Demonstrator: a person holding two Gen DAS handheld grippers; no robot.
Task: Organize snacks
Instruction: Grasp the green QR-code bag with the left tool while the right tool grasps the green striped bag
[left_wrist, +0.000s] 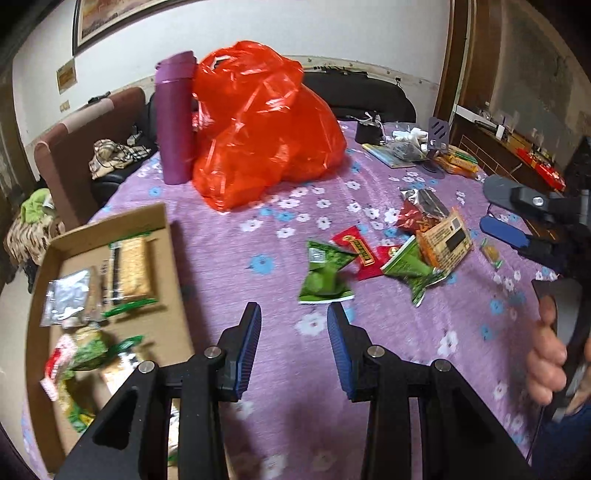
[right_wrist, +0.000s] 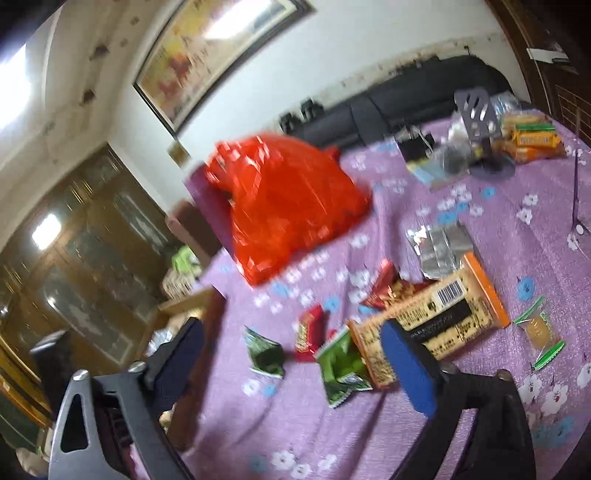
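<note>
Loose snack packets lie on the purple flowered tablecloth (left_wrist: 229, 258): a green packet (left_wrist: 325, 273), a second green one (left_wrist: 410, 266), a red packet (left_wrist: 360, 249), an orange-edged cracker pack (left_wrist: 447, 240) and a silver-red bag (left_wrist: 421, 210). A cardboard box (left_wrist: 166, 236) at left holds several snacks. My left gripper (left_wrist: 294, 314) is open and empty, just short of the green packet. My right gripper (right_wrist: 291, 347) is open and empty above the same packets (right_wrist: 340, 365); it also shows in the left wrist view (left_wrist: 502, 210).
A red plastic bag (left_wrist: 258, 125) and a purple bottle (left_wrist: 173, 118) stand at the table's back. A phone stand (left_wrist: 437, 140), orange boxes (left_wrist: 458, 162) and clutter sit far right. A small wrapped biscuit (right_wrist: 539, 332) lies at right. A sofa (left_wrist: 74, 147) is left of the table.
</note>
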